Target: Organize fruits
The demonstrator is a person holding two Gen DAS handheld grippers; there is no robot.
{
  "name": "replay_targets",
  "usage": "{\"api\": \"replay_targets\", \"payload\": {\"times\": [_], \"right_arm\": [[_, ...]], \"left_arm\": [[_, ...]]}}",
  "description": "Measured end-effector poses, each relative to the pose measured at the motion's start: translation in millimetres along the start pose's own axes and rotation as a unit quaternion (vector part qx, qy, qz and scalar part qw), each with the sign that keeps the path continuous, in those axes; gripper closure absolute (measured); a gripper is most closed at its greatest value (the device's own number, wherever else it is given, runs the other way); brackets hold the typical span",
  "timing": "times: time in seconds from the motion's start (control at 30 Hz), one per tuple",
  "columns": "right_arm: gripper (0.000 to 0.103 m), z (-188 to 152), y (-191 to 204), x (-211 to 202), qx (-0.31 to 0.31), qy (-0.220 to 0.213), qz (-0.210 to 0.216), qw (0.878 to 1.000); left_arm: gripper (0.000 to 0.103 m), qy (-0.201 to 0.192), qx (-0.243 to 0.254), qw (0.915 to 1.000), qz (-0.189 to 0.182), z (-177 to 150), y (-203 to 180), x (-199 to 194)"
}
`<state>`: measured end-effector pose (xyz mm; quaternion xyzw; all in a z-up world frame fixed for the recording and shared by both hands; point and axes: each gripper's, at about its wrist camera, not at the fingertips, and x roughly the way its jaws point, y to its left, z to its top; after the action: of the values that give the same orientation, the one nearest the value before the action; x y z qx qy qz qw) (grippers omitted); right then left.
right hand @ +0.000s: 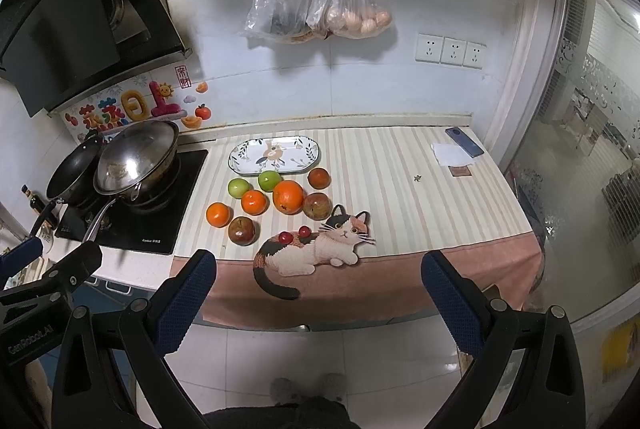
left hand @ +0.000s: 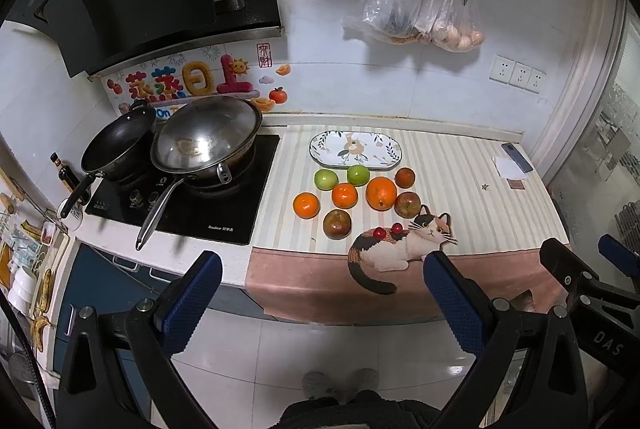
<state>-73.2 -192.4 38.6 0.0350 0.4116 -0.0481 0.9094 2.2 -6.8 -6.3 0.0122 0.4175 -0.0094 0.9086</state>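
Fruit sits loose on the striped cloth (right hand: 400, 181), all of it just in front of the oval plate (right hand: 244, 165), none on the plate yet. Count: 2 green apples (right hand: 269, 180), 2 small oranges (right hand: 254, 202), 1 big orange (right hand: 288, 196), 3 dull red apples (right hand: 241, 230), and 2 cherries (right hand: 285, 237) farthest from the plate, on the printed cat (right hand: 320, 249).

Left gripper (left hand: 322, 293) and right gripper (right hand: 319, 285) both hang out over the floor, short of the counter edge, well apart from the plate; jaws spread wide, nothing between them. Pads are blue, ribbed rubber.

Risks, as I judge them:
- Round, smooth-skinned fruit will roll if nudged. The pieces nearly touch, so closing on 1 may knock its neighbour.
- Plate looks glazed, shallow and low-rimmed; fruit set down fast may roll off it. Its size against 10 pieces looks tight.
- Cloth drapes over the counter edge in front of the plate; a snagged finger could drag the cloth and everything on it.
- Cherries are tiny and glossy, likely to slip or crush between wide pads.
- Pan (right hand: 136, 157) handle, left of the plate, sticks out toward the left gripper's approach.
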Motion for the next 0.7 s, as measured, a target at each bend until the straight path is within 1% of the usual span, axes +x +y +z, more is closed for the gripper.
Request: {"api": "replay_targets", "payload": {"times": [0.33,0.7], "right_arm": [[0.000,1.8,3.0,-0.9,-0.001,-0.002,-0.001,1.000],[0.000,3.3,3.3,-2.2,-0.002,-0.002,0.000,1.000]], "left_arm": [[0.000,0.009,-0.009,0.9999,-0.011,-3.2,4.1,2.3],[0.000,0.012,-0.011,0.9998,-0.011,-5.5,6.4,1.6]]}}
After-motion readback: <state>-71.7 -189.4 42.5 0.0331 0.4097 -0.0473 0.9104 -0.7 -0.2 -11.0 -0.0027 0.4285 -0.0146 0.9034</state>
